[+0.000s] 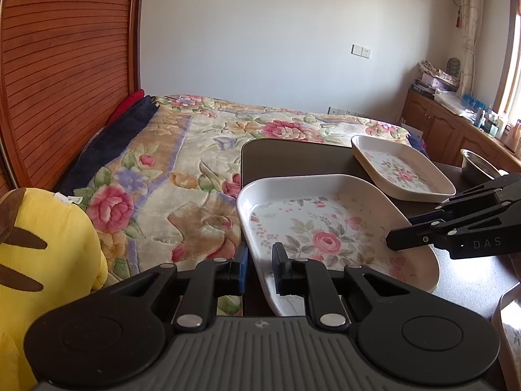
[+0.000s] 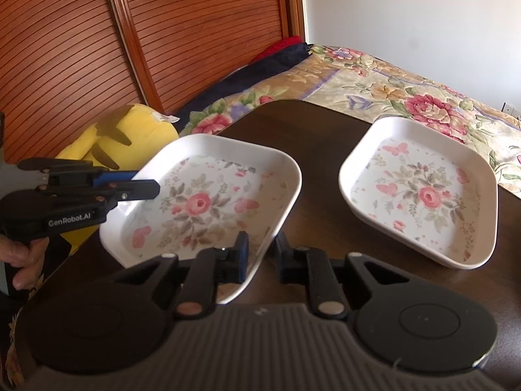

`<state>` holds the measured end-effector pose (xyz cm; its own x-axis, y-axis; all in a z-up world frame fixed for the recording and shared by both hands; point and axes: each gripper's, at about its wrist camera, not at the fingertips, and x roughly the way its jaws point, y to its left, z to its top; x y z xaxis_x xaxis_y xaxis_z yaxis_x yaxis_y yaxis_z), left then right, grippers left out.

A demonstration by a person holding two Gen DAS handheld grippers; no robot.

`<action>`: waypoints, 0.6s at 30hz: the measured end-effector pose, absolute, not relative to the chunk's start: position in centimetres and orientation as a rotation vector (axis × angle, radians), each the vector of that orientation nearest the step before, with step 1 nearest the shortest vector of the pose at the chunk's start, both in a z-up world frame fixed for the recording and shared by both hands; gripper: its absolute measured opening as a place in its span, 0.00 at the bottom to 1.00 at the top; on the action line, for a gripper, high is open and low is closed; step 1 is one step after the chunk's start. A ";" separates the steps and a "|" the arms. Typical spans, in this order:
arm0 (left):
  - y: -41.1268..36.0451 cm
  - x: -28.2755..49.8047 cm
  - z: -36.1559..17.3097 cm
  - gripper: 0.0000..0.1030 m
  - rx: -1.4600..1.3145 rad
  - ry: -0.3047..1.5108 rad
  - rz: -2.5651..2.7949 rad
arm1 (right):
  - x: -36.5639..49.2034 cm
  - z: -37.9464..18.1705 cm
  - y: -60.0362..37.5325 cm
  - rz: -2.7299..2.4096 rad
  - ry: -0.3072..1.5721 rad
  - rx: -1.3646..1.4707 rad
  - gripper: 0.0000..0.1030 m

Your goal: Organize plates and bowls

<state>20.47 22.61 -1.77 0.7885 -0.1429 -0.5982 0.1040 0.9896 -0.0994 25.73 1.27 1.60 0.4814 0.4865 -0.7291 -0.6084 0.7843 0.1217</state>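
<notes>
Plates are what we sort: both our left gripper (image 1: 260, 272) and right gripper (image 2: 260, 259) clench opposite rims of the near floral plate (image 2: 208, 205), tilted at lower centre, so next we likely stack it on the second plate (image 2: 423, 192) at right.

The metal bowl (image 1: 478, 163) is partly hidden behind the right gripper (image 1: 395, 242); the yellow plush toy (image 1: 42, 260) is cut off at the frame's edge.
</notes>
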 end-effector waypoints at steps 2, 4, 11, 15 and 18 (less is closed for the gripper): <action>22.5 20.3 -1.8 0.16 -0.059 0.649 -0.126 | 25.7 1.7 1.3 0.669 0.835 -0.157 0.17; 22.4 20.2 -1.6 0.15 -0.064 0.656 -0.121 | 25.7 1.7 1.1 0.668 0.841 -0.148 0.15; 22.2 19.0 -1.1 0.15 -0.084 0.660 -0.126 | 25.1 2.2 0.3 0.665 0.830 -0.127 0.12; 21.7 18.4 -0.4 0.15 -0.075 0.653 -0.124 | 24.6 2.9 -0.2 0.667 0.809 -0.119 0.11; 21.5 18.0 0.6 0.15 -0.065 0.636 -0.125 | 24.1 3.6 -0.8 0.672 0.792 -0.110 0.11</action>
<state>17.98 21.46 0.63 0.7971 -0.1360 -0.5883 0.0961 0.9905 -0.0988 24.13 -0.80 3.60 0.5083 0.5162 -0.6893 -0.5959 0.7887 0.1512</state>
